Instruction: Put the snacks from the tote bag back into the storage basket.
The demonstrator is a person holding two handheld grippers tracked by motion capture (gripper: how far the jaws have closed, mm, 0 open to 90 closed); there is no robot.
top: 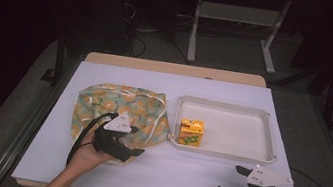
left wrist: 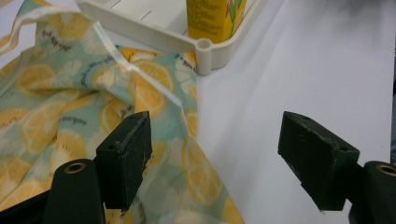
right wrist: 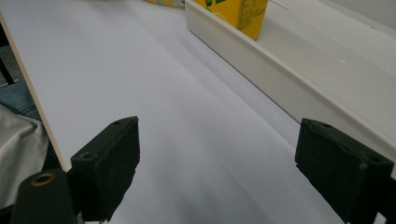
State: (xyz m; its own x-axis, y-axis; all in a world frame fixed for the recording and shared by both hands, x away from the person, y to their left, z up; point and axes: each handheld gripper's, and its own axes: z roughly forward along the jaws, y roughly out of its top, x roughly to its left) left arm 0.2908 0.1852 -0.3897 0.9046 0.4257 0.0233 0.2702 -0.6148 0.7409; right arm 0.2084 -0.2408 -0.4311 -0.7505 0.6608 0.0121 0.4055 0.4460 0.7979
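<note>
Cloth (top: 121, 111) lies rumpled (lemon-printed, teal ground) beside tray (top: 246, 154).

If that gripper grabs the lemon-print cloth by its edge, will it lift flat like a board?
Probably not. The lemon-print cloth lies rumpled with folds, so it would likely droop. It looks thin, so probably light. The left gripper is open over its edge.
</note>
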